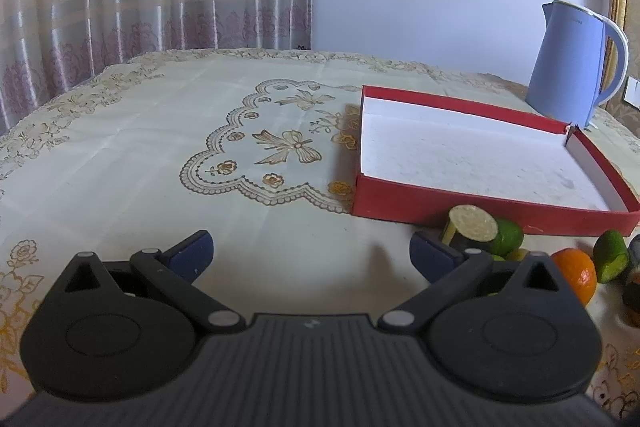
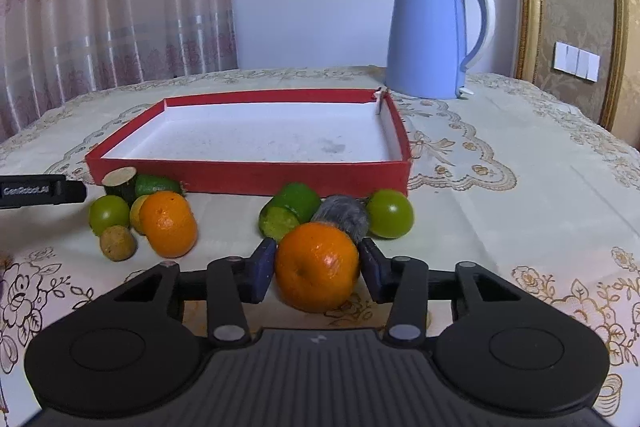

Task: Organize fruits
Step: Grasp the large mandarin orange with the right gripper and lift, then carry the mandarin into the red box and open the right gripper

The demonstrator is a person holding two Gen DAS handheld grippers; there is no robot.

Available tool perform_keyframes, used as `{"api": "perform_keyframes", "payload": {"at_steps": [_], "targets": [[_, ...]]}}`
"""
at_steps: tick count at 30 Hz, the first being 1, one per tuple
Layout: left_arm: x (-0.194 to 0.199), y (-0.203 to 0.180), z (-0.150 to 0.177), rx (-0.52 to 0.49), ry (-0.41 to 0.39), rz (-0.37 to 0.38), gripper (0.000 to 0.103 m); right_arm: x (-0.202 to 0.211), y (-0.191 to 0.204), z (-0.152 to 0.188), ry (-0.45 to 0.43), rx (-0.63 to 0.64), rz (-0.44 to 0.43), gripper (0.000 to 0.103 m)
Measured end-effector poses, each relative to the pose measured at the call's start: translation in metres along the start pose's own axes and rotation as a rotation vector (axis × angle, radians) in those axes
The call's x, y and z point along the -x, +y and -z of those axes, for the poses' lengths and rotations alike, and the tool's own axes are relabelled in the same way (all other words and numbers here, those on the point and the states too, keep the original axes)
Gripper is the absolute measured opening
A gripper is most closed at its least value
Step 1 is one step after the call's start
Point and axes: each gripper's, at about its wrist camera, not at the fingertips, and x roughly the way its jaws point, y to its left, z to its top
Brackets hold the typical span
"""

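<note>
An orange (image 2: pixel 316 271) rests on the tablecloth between the blue pads of my right gripper (image 2: pixel 316 259), and both pads touch its sides. Behind it lie a cut green piece (image 2: pixel 288 213), a grey fuzzy item (image 2: pixel 342 215) and a round green fruit (image 2: pixel 390 213). Further left are a second orange (image 2: pixel 168 223), a green fruit (image 2: pixel 108 213), a small brown fruit (image 2: pixel 118 243) and a cucumber stub (image 2: pixel 120 181). The empty red tray (image 2: pixel 248 177) stands just beyond them. My left gripper (image 1: pixel 312 251) hangs open over bare cloth, left of the cucumber stub (image 1: pixel 472 225) and red tray (image 1: pixel 480 215).
A blue kettle (image 2: pixel 428 35) stands behind the tray's far right corner. Curtains hang beyond the table's far left edge, and a gold-framed wall panel stands at the right. The floral tablecloth (image 1: pixel 160 147) spreads left of the tray. A finger of the left gripper (image 2: pixel 40 191) shows at the right wrist view's left edge.
</note>
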Motion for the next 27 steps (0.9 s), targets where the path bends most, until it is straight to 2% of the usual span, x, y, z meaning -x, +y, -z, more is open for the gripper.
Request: {"api": "perform_keyframes", "payload": {"at_steps": [10, 14, 17, 19, 22, 27], "targets": [[0.0, 0.0, 0.0, 0.002, 0.004, 0.002, 0.103, 0.011, 0.001, -0.001, -0.05, -0.01, -0.009, 0.041], [0.0, -0.001, 0.0, -0.003, 0.006, 0.003, 0.103, 0.026, 0.001, -0.024, -0.141, -0.002, -0.027, 0.041], [-0.001, -0.001, 0.0, -0.001, 0.004, 0.0, 0.103, 0.017, 0.003, -0.051, -0.179, 0.036, -0.018, 0.041], [-0.001, 0.0, 0.0, 0.001, 0.007, -0.002, 0.103, 0.0, 0.001, -0.068, -0.168, 0.054, -0.022, 0.041], [-0.001, -0.001, 0.0, 0.002, 0.007, -0.005, 0.103, -0.034, -0.004, -0.085, -0.139, 0.069, 0.022, 0.041], [-0.002, -0.001, 0.001, 0.001, 0.018, -0.011, 0.103, -0.085, -0.025, -0.089, -0.033, -0.007, 0.003, 0.041]]}}
